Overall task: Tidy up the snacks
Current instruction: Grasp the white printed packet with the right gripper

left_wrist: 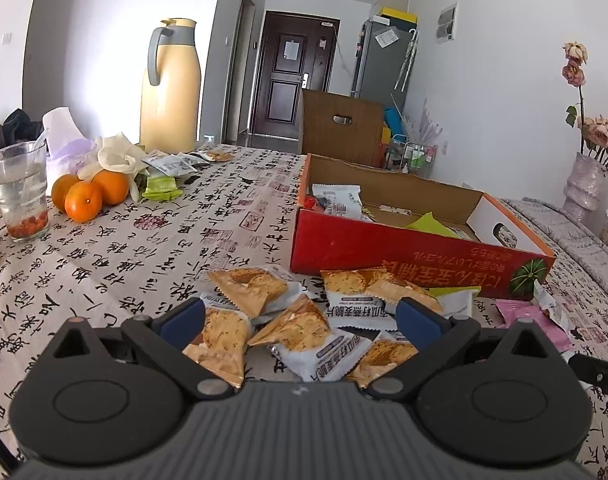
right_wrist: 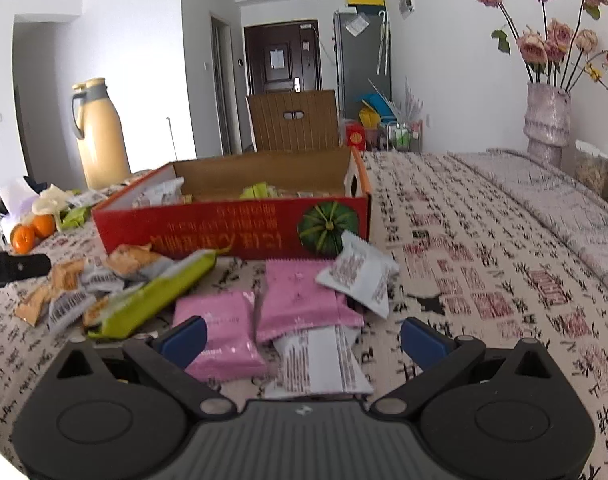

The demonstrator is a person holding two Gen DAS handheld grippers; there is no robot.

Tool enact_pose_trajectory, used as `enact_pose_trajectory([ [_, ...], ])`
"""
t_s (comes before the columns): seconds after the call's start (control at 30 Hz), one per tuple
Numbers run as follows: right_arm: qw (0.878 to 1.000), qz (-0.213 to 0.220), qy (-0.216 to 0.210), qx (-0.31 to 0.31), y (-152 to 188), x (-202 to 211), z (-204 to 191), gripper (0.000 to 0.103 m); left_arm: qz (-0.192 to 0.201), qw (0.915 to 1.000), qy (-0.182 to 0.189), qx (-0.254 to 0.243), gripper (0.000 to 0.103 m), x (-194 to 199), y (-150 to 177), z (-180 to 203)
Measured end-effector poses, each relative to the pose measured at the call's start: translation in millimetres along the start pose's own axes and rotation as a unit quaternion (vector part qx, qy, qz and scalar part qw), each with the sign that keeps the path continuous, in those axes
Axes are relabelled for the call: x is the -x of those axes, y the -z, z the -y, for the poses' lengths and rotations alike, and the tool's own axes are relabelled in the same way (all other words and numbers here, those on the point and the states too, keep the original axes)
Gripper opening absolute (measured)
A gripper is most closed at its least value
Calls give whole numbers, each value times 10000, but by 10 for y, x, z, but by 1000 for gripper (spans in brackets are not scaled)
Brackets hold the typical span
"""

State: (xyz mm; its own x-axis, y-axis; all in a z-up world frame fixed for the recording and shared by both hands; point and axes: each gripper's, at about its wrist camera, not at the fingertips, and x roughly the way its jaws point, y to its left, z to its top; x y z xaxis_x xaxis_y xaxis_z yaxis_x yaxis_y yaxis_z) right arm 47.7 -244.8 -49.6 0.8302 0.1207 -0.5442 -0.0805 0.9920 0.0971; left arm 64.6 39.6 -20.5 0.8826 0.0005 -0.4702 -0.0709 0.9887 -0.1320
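Note:
A red cardboard box (left_wrist: pixel 404 254) (right_wrist: pixel 231 232) lies open on the table with a few snack packets inside. In front of it, several orange-and-white cracker packets (left_wrist: pixel 299 328) (right_wrist: pixel 67 284) lie in a heap. My left gripper (left_wrist: pixel 301 320) is open, low over that heap, its blue fingertips either side of it and nothing held. Two pink packets (right_wrist: pixel 304 300), white packets (right_wrist: pixel 360 272) and a green packet (right_wrist: pixel 155 296) lie further right. My right gripper (right_wrist: pixel 301 340) stands open over the pink and white packets, gripping nothing.
Three oranges (left_wrist: pixel 89 194), a glass of water (left_wrist: pixel 19 192), a tissue pack and more packets (left_wrist: pixel 171 168) sit at the far left beside a tall cream jug (left_wrist: pixel 171 88). A vase of flowers (right_wrist: pixel 546 116) stands at the far right. A chair back (left_wrist: pixel 340 128) is behind the box.

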Motion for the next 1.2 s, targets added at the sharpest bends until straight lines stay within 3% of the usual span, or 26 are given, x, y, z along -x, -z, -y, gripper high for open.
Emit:
enact_pose_trajectory([
  [0.4,9995,-177,207,-141,71,-114,137,100,-35,9996,118,-260,103,-140,127,91],
  [0.57,9992,-333,164,-113,101,-202,144,80,-69,9996,167,-226,103,-162,147,86],
  [0.8,9992,-327,210,38,68,-296,78,69,-140,9995,177,-225,103,-181,157,94],
  [0.87,9988,-430,200,85,67,-344,76,53,-151,9995,185,-203,103,-183,157,88],
  [1.2,9980,-287,230,520,110,-270,-61,44,-174,9996,185,-160,103,-184,164,76],
])
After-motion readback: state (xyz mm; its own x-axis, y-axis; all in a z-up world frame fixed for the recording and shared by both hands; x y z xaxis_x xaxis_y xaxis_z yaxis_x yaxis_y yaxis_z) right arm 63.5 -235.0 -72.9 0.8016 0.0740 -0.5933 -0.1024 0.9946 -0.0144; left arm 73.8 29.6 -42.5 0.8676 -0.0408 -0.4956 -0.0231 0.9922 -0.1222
